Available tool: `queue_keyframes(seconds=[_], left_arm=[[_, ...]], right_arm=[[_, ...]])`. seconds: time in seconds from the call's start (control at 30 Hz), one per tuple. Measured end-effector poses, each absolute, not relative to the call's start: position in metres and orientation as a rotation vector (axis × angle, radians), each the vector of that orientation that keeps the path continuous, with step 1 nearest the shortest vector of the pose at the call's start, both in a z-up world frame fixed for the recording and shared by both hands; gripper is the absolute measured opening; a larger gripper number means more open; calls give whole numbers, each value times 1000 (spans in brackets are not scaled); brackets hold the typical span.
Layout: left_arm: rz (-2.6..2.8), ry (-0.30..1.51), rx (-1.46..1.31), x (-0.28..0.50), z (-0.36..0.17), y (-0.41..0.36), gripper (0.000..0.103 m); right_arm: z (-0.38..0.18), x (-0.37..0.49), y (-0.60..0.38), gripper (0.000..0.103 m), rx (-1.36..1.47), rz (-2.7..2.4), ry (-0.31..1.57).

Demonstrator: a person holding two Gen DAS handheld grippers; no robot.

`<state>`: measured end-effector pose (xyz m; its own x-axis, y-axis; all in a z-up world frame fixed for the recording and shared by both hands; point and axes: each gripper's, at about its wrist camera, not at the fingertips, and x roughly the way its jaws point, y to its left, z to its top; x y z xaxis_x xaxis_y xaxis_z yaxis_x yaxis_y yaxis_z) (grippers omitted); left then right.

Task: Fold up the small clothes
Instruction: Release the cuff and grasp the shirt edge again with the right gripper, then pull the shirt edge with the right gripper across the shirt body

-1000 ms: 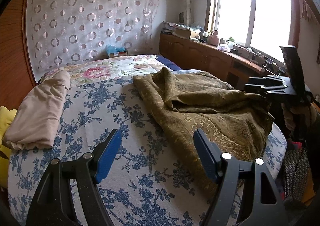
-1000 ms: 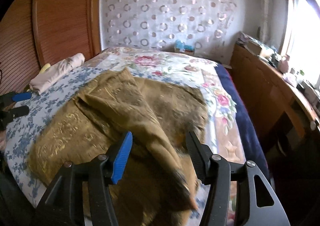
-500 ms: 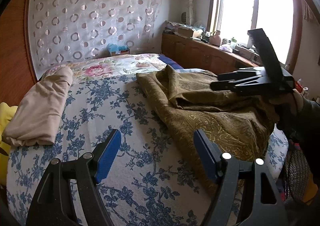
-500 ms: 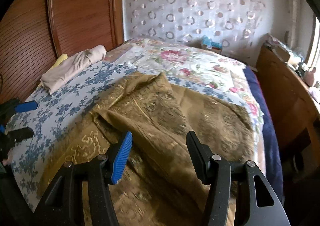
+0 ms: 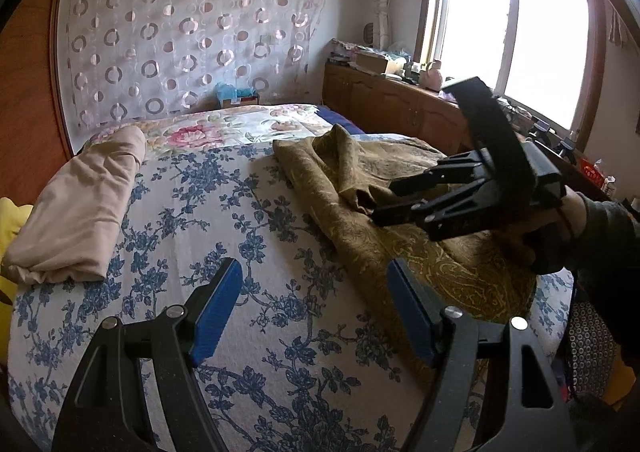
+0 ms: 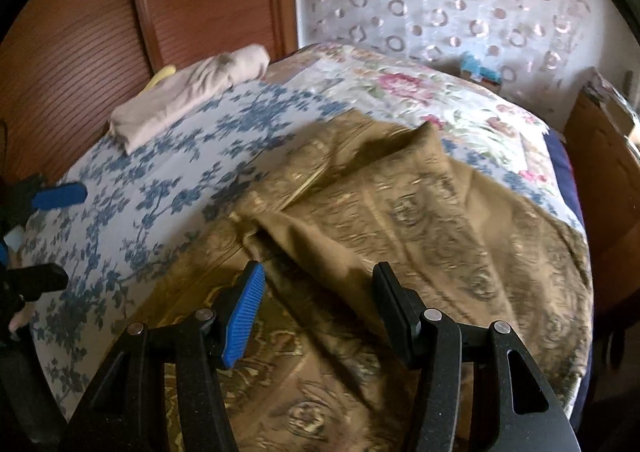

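Both grippers (jaws apart) above olive cloth [image 6: 420, 212] — rumpled.

Olive-brown cloth [image 6: 420, 212]: woven fabric, matt, faint gold paisley thread catching light, soft creases. Bedsheet [image 5: 200, 220]: white cotton-like cloth, blue floral print, slightly pebbled weave. Folded beige garment [image 5: 80, 208]: smooth plain fabric, matt. Left gripper [image 5: 316, 316] and right gripper [image 6: 318, 308]: black plastic, fine grainy matt finish, bright metal pins at the joints; pads [image 6: 246, 312] blue, ribbed, rubbery look. Wardrobe [image 6: 100, 32]: reddish wood, slatted, satin sheen. Curtain [image 5: 192, 40]: sheer fabric, shiny ring pattern. Cabinet [image 5: 384, 108]: brown wood, semi-gloss.
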<state>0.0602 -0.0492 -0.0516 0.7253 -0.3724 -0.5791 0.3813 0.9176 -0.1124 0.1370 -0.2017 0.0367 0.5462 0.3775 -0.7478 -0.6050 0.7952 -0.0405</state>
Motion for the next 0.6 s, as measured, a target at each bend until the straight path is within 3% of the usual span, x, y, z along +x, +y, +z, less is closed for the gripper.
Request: queue_keyframes(seconds=[0.3, 0.37, 0.4, 0.5, 0.6], left_arm=[[-423, 640, 18, 58, -54, -54, 76], [-425, 640, 18, 58, -54, -54, 76], [-424, 640, 18, 58, -54, -54, 76], [-425, 640, 17, 58, -53, -54, 76], [-425, 640, 17, 58, -54, -54, 76]], right_arm=[[32, 152, -204, 58, -336, 594, 818], [31, 152, -205, 31, -346, 594, 810], [28, 151, -200, 13, -369, 576, 800], [31, 146, -201, 3, -401, 570, 779], [47, 142, -210, 2, -417, 519, 716]])
